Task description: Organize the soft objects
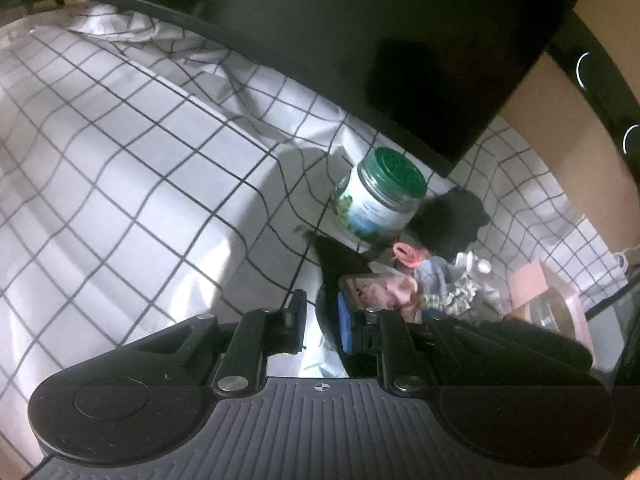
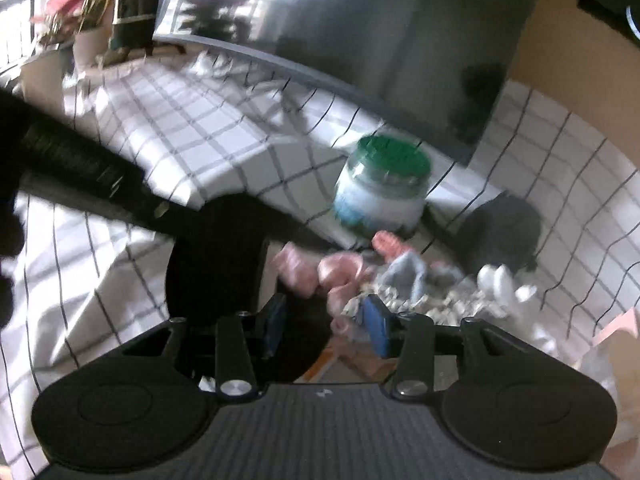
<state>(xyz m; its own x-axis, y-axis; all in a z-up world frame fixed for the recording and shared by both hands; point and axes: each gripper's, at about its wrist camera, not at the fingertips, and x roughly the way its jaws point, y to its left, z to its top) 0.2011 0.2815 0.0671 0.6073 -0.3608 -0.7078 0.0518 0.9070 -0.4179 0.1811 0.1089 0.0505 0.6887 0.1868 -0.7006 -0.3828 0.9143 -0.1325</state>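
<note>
White cloth with a thin black grid (image 1: 132, 168) covers the tabletop and lies in soft folds. On it stands a jar with a green lid (image 1: 380, 196), tilted a little in the left wrist view, near the lower corner of a big dark screen (image 1: 400, 60). Just right of the jar lies a black soft thing (image 1: 452, 220). In front of the jar, on the near side, there is a heap of small soft things (image 1: 424, 284): pink pieces, a light blue one, a white one and one with a grey and white pattern. They touch each other and I cannot tell what each piece is. At the far right a pale pink box (image 1: 548, 292) sits near the heap.

The left hand-held gripper (image 1: 320, 320) points down at the cloth, just left of the heap. Its jaws stand close together with a narrow gap. A dark piece of fabric (image 1: 336, 260) rises beside the right, blue pad; I cannot tell if it is pinched.

The right wrist view is blurred. The right hand-held gripper (image 2: 326, 320) has its jaws apart, and they hold nothing. The heap (image 2: 400, 280) lies just beyond its blue fingertip (image 2: 376, 328), with the pink pieces nearest. A dark sleeve (image 2: 80, 164) crosses the left side of this view, and a potted plant (image 2: 80, 12) stands at the far left edge.
</note>
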